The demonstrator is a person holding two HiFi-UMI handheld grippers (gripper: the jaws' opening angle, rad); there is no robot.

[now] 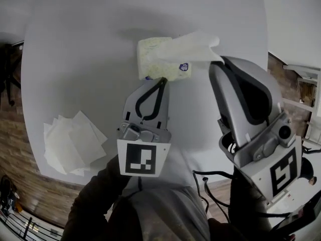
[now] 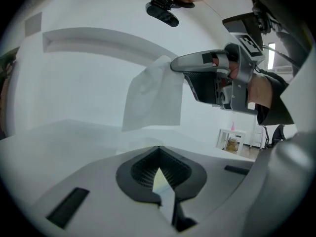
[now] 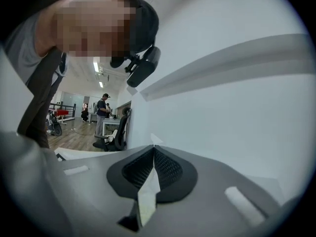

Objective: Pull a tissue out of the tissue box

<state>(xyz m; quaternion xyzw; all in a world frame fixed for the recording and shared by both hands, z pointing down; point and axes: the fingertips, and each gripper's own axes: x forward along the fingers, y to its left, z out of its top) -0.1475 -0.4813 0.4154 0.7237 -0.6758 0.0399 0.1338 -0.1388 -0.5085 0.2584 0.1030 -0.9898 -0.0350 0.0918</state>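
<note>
**A:** Nearest first: right gripper [image 1: 214, 60] pinched fully shut on a corner of the tissue [image 1: 193, 46], white sliver pressed between the pads; left gripper [image 1: 161, 80] closed as well, biting the near edge of the tissue box [image 1: 150, 54], at 12 o'clock from its marker cube [image 1: 144, 158].

**B:** Best to draw straight up and a touch toward 3 o'clock, slow and even; no jerking, for fear of tearing such thin paper; meanwhile press the box down on the table [image 1: 75, 44], to stop the soft pack lifting with the sheet.

**A:** And letting go?

**B:** Only with the trailing edge hanging free; then perhaps over to the pile of loose tissues [image 1: 70, 142] at 8 o'clock.

**A:** Hard to judge, though: slot covered by the sheet in the head view; box out of sight in the left gripper view, lower edge seemingly loose there; impossible to say, tail clear or not, next sheet following or not; left bite just a pale sliver; beyond, only blank wall and blurred room.
</note>
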